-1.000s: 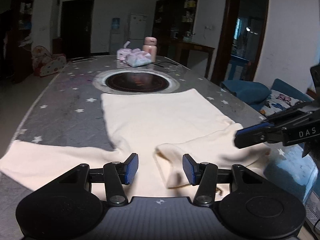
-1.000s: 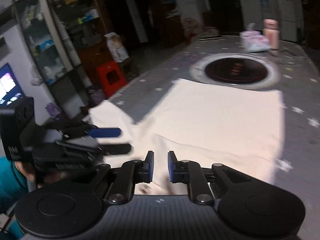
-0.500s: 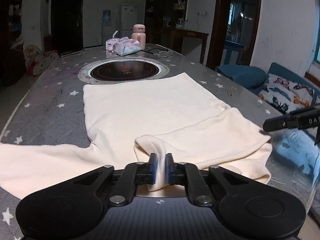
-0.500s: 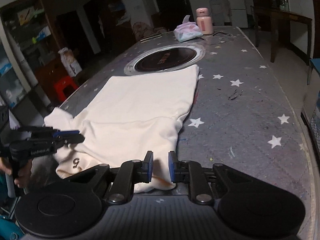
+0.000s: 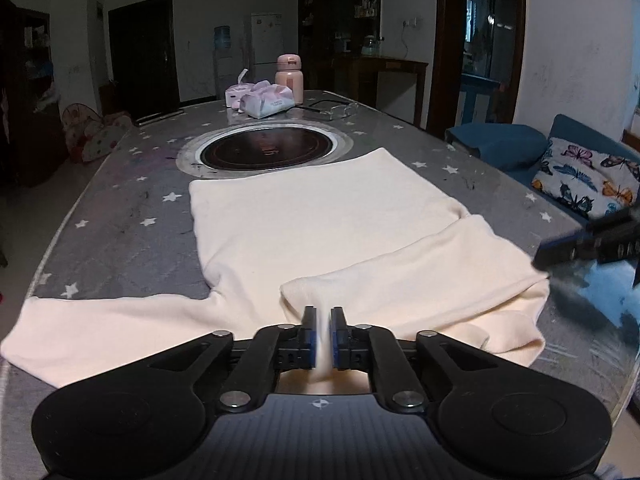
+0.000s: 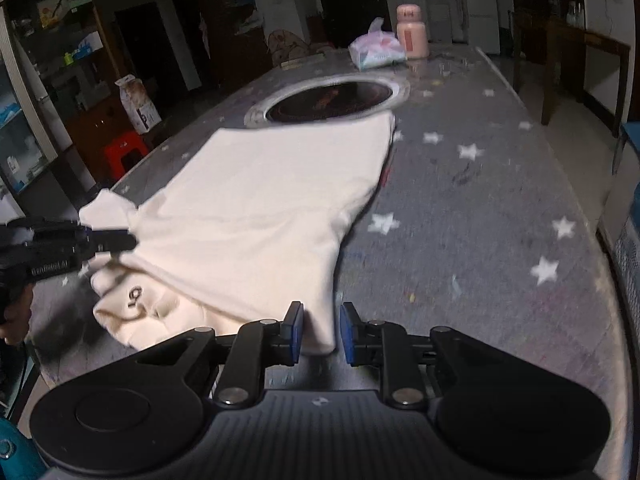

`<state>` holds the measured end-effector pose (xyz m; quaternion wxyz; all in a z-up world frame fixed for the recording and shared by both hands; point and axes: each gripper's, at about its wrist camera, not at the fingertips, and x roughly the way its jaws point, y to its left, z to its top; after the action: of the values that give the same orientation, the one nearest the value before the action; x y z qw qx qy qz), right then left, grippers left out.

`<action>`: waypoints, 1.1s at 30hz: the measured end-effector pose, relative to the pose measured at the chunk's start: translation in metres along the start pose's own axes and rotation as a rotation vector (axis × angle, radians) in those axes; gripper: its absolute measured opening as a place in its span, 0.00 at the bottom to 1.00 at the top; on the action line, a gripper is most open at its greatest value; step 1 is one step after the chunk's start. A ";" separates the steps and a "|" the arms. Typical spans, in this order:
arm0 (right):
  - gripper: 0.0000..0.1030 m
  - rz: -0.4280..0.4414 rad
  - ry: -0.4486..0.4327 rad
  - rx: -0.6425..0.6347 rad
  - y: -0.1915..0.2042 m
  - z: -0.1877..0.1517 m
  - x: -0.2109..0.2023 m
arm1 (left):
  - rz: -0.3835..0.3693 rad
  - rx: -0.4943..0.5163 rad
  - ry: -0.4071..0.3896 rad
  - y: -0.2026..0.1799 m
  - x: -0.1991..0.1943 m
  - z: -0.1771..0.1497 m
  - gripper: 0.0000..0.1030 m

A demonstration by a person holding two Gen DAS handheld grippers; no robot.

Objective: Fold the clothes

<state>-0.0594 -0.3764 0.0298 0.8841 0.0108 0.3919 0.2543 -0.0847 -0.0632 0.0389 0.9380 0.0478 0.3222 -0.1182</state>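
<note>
Both grippers are working the cream garment (image 5: 320, 232) lying spread on your star-print table (image 5: 120, 236): your left gripper (image 5: 324, 334) is pinching a fold near the edge, while your right gripper (image 6: 320, 334) is standing slightly apart around a corner.
</note>
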 end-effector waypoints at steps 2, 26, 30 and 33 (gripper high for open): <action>0.19 0.001 -0.025 -0.016 0.002 0.009 -0.003 | 0.023 0.006 -0.012 0.001 -0.004 0.001 0.16; 0.18 -0.011 -0.079 -0.090 0.017 0.047 0.041 | -0.072 0.007 -0.005 -0.005 0.028 0.013 0.23; 0.17 -0.037 -0.037 -0.115 0.021 0.046 0.061 | -0.056 -0.009 0.026 -0.003 0.039 0.011 0.23; 0.17 -0.040 -0.050 -0.114 0.022 0.047 0.061 | -0.054 -0.025 0.021 0.003 0.035 0.009 0.23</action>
<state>-0.0022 -0.3212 0.0252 0.8977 -0.0409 0.3547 0.2583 -0.0521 -0.0687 0.0241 0.9316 0.0286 0.3348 -0.1388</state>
